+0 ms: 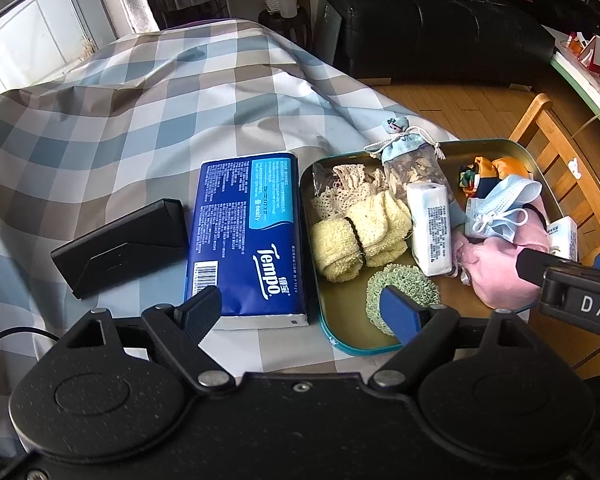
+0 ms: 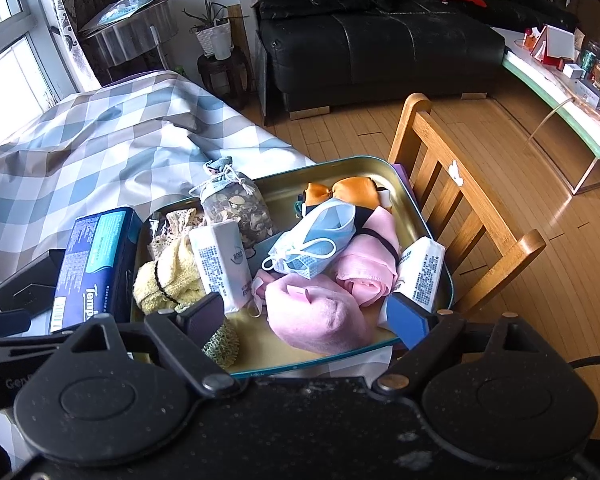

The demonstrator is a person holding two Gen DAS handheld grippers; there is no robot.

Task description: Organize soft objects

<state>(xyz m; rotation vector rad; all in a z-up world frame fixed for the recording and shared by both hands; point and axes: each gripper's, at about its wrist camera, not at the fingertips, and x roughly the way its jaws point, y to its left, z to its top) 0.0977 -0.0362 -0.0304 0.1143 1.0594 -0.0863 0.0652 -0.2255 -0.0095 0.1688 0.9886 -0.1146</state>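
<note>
on the checked cloth (image 1: 132, 120) sits a tin tray (image 2: 384, 168) heaped with soft things, and at its near edge lies a pink cloth (image 2: 320, 320), rolled loosely, with a second pink roll (image 2: 370, 276) just behind it. it looks light and limp and would likely sag or unroll if pinched at one corner; a hold across the thick middle of the roll seems safest. a blue mask (image 2: 312, 248) rests on the pink rolls, its ear loops loose, so it could snag and come along. beside these are two white tissue packs (image 2: 220, 264), a yellow towel (image 1: 360, 236), lace (image 1: 348, 184), a green scrunchie (image 1: 400, 284), a sachet (image 2: 236, 204) and an orange satin piece (image 2: 348, 192).

the right gripper (image 2: 304, 316) hovers just over the near pink cloth, jaws wide apart, holding nothing. the left gripper (image 1: 300, 312) is likewise spread wide and empty, straddling the tray's left rim. outside the tray, touching its left side, lies a blue tempo pack (image 1: 248, 236), and beyond it a black case (image 1: 120, 244).
</note>
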